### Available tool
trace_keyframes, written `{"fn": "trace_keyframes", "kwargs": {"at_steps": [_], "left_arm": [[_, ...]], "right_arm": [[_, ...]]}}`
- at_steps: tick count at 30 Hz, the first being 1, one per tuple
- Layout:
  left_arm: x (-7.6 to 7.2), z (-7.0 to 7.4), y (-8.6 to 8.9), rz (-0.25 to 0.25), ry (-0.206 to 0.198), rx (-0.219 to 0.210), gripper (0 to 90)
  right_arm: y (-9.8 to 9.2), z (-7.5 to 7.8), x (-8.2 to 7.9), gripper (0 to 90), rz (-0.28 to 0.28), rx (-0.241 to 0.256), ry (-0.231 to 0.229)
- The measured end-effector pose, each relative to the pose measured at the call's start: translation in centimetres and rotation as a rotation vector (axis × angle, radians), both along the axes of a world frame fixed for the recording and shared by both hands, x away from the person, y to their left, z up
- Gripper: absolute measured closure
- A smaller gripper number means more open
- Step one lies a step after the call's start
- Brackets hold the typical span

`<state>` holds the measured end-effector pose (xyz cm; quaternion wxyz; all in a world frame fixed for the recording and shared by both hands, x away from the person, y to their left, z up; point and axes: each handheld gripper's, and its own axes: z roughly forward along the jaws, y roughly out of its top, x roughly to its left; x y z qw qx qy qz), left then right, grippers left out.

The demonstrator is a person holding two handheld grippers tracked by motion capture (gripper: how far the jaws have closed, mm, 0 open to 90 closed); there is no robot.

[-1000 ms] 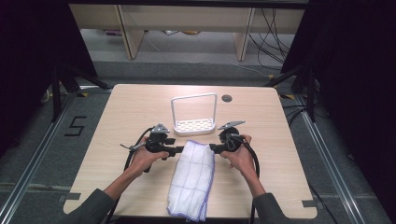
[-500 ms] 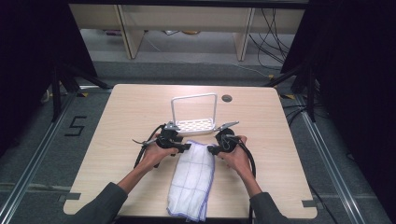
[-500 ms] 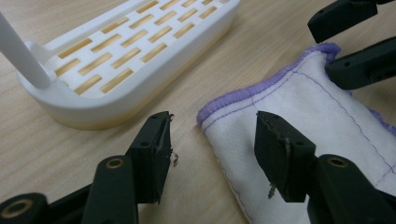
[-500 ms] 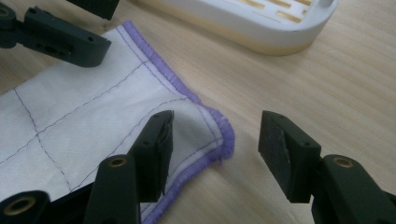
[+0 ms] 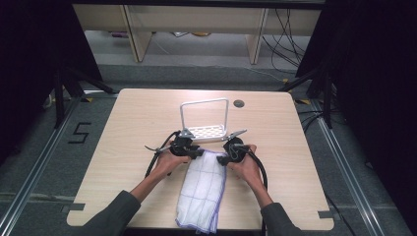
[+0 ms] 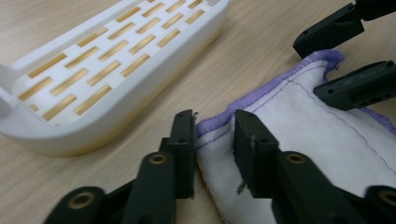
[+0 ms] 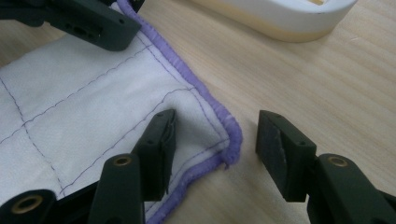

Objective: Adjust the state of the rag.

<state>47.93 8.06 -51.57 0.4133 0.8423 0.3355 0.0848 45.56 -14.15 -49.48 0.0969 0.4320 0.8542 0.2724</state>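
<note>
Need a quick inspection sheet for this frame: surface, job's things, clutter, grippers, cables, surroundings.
Surface: light wooden table, round grommet hole at far side.
Job's things: white cloth with purple hem, lying flat; white slotted rack beyond it.
Clutter: nothing seen.
Grippers: left gripper open astride the cloth's far-left corner; right gripper open astride the far-right corner.
Cables: one trails from each gripper; more on the floor behind.
Surroundings: dark curtains, grey floor, a "5" floor marking.

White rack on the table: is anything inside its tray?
Nothing lies on the white rack's slotted floor where it shows; table wood shows through the slots. In the left gripper view its near-left end is cropped, so that part can't be checked.
</note>
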Motion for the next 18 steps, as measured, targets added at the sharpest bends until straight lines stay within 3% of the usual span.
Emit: {"fn": "trace_keyframes", "kwargs": {"at_steps": [4,6,7,9,11,12,13,15,16,18], "left_arm": [[-0.2,0.2,0.3,-0.027,-0.006,0.014,82.2],[-0.3,0.2,0.4,-0.018,-0.01,-0.005,82.9],[-0.4,0.2,0.7,-0.022,-0.015,0.01,83.1],[-0.6,0.1,0.8,-0.006,-0.007,-0.022,83.5],[-0.6,0.2,1.0,-0.016,-0.015,-0.001,83.5],[-0.6,0.1,1.2,-0.008,-0.01,-0.022,83.7],[-0.6,0.2,1.4,-0.02,-0.014,0.0,83.7],[-0.7,0.2,1.4,-0.017,-0.015,-0.005,83.9],[-0.7,0.2,1.6,-0.017,-0.02,-0.006,83.9],[-0.8,0.2,1.7,-0.013,-0.022,-0.014,83.9]], "right_arm": [[-0.1,0.0,0.1,48.9,-0.009,-0.008,-0.003],[-0.1,-0.1,0.3,48.8,0.01,0.001,-0.003],[-0.1,-0.1,0.3,48.8,0.007,0.004,-0.001],[-0.2,0.1,0.3,48.7,0.011,0.016,-0.012],[-0.3,0.2,0.3,48.6,0.013,0.026,-0.016],[-0.5,0.5,0.5,48.4,0.01,0.033,-0.022],[-0.5,0.6,0.5,48.4,0.015,0.042,-0.025],[-0.5,0.8,0.4,48.4,0.005,0.045,-0.016],[-0.5,0.9,0.7,48.4,0.008,0.044,-0.044],[-0.3,0.8,0.9,48.4,0.019,0.049,-0.043]]}}
